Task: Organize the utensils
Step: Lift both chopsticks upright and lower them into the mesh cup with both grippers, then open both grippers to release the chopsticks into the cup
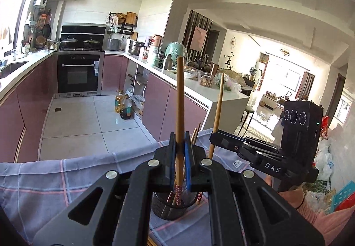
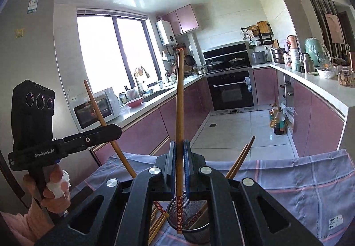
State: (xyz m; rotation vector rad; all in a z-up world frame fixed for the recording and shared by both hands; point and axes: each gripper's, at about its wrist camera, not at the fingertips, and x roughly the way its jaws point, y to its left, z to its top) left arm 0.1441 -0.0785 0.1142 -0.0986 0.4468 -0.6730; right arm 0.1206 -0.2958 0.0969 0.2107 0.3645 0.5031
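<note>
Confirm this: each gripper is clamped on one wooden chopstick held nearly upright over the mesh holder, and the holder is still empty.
Not quite. The left gripper and the right gripper each do clamp one chopstick nearly upright above the mesh utensil holder, but the holder is not empty: the right wrist view shows other chopsticks already leaning inside it.

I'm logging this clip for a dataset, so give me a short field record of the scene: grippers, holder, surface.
left gripper: shut on a chopstick, held upright over the holder
right gripper: shut on a chopstick, patterned end lowered into the holder
mesh holder: already holds chopsticks
loose chopsticks: beside the holder
surface: checked cloth
</note>
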